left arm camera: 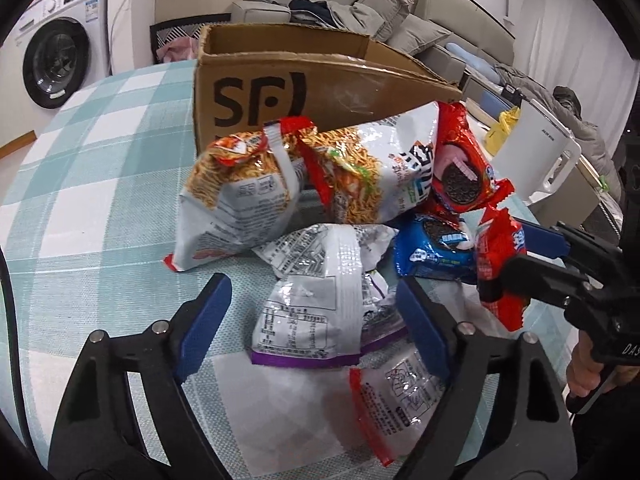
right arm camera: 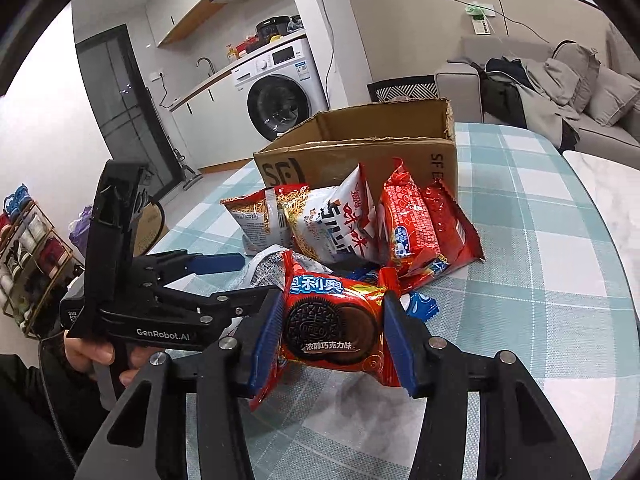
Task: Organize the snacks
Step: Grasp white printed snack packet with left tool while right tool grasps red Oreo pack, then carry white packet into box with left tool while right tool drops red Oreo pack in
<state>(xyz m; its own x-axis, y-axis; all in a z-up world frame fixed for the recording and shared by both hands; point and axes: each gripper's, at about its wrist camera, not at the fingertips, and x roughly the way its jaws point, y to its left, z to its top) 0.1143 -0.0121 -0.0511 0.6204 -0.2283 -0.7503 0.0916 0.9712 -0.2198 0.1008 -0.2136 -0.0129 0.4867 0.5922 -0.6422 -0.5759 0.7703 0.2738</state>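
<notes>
A heap of snack packs lies on the checked tablecloth [left arm camera: 100, 168] in front of an open cardboard box [left arm camera: 280, 92] [right arm camera: 360, 152]. My left gripper [left arm camera: 316, 320] is open and straddles a white and purple bag [left arm camera: 308, 312]; its pads do not press on the bag. My right gripper [right arm camera: 332, 320] is shut on a red Oreo pack [right arm camera: 332, 328], held just above the cloth at the heap's near edge. In the left wrist view that right gripper [left arm camera: 520, 252] comes in from the right with the red Oreo pack [left arm camera: 496, 272]. Two noodle snack bags [left arm camera: 240, 184] [left arm camera: 372, 168] lean against the box.
Another red Oreo pack [left arm camera: 460, 168], a blue Oreo pack [left arm camera: 432, 252] and a white bag with red trim [left arm camera: 400, 392] lie in the heap. A white appliance [left arm camera: 536, 160] stands off the table's right edge. A washing machine [right arm camera: 280, 100] and a sofa [right arm camera: 560, 92] are behind.
</notes>
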